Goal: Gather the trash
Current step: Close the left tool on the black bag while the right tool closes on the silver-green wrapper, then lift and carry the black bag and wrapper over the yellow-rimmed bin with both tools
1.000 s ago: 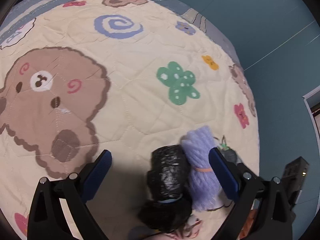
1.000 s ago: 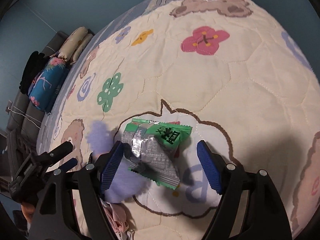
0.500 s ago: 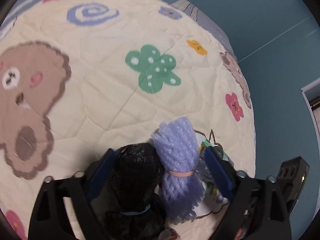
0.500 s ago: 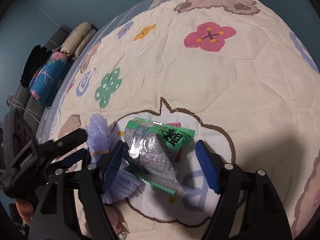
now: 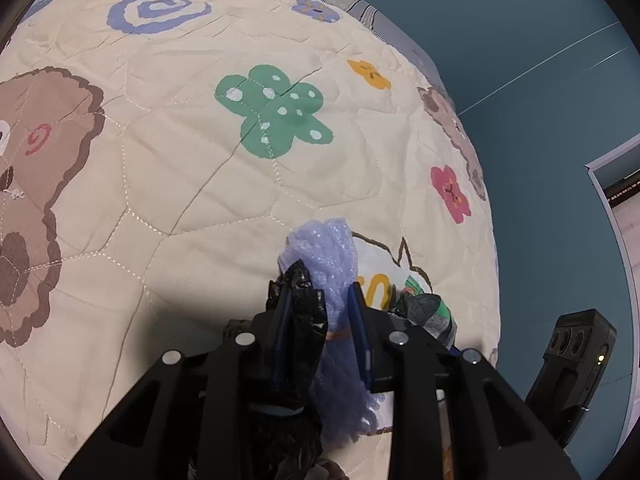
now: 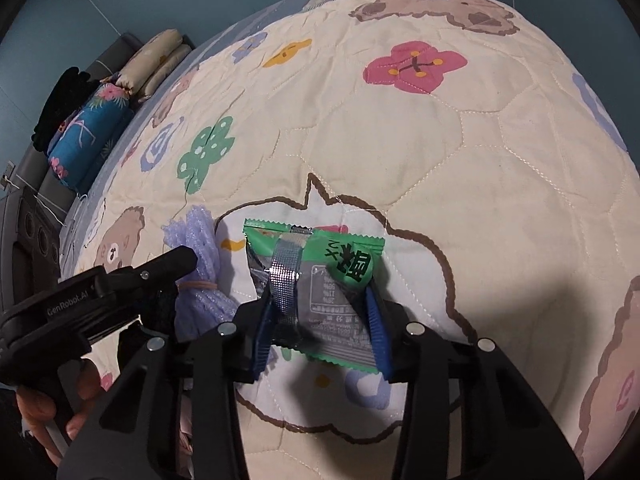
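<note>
The green and silver snack wrapper lies on the bed, on a white speech-bubble patch of the quilt, and it is crumpled, with a strip of shiny tape on its left part. The right hand-held gripper has just been closing its jaws, and now the two blue pads press on the left and right edges of the wrapper, so it is clamped on it.

Just beside the wrapper, to its left in the right wrist view, there is a lilac foam net bundle tied with a thin orange rubber band. Touching this bundle lies a crumpled black plastic bag. The left hand-held gripper has also just been closing its jaws, and both pieces are squeezed together between its blue pads: the black bag against the left pad, the lilac bundle against the right pad. In the left wrist view the wrapper shows only partly, behind the right finger of this gripper.

The quilt is cream coloured with printed brown bears, a green dotted clover, a blue spiral and pink and orange flowers. At the far edge of the bed, in the right wrist view, lie a blue flowered pillow and beige rolled cushions. The floor around the bed is teal. A hand holds the left gripper from below.
</note>
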`<act>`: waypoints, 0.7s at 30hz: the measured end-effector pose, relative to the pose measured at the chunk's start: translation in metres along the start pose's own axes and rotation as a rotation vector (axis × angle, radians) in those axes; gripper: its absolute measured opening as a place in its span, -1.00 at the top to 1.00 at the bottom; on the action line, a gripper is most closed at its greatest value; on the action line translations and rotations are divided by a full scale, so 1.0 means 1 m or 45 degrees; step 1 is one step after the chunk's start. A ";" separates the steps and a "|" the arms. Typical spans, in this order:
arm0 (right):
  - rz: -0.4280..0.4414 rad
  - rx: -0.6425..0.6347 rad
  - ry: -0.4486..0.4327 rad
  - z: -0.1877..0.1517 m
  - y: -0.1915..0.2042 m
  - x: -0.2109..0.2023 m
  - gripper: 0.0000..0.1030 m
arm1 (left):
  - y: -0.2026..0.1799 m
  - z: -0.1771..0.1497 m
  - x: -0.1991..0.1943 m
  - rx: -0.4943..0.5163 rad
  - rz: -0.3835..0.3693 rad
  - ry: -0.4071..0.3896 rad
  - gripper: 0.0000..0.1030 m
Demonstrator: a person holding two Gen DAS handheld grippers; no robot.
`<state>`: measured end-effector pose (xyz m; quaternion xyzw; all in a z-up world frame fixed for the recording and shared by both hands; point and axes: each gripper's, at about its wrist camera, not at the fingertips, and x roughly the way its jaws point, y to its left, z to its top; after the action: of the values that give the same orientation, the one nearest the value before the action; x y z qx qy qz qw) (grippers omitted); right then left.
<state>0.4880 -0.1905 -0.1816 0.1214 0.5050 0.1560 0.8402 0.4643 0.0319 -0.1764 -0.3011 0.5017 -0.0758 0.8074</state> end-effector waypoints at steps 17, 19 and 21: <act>0.017 0.063 -0.082 -0.012 -0.010 -0.055 0.29 | -0.017 -0.008 -0.055 0.029 -0.101 -0.066 0.58; 0.019 0.074 -0.105 -0.014 -0.011 -0.068 0.29 | -0.023 -0.011 -0.066 0.054 -0.107 -0.082 0.58; 0.024 0.078 -0.121 -0.016 -0.012 -0.079 0.29 | -0.026 -0.014 -0.077 0.084 -0.109 -0.097 0.58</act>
<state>0.4405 -0.2311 -0.1294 0.1591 0.4678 0.1424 0.8577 0.4194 0.0376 -0.1073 -0.2980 0.4544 -0.1153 0.8315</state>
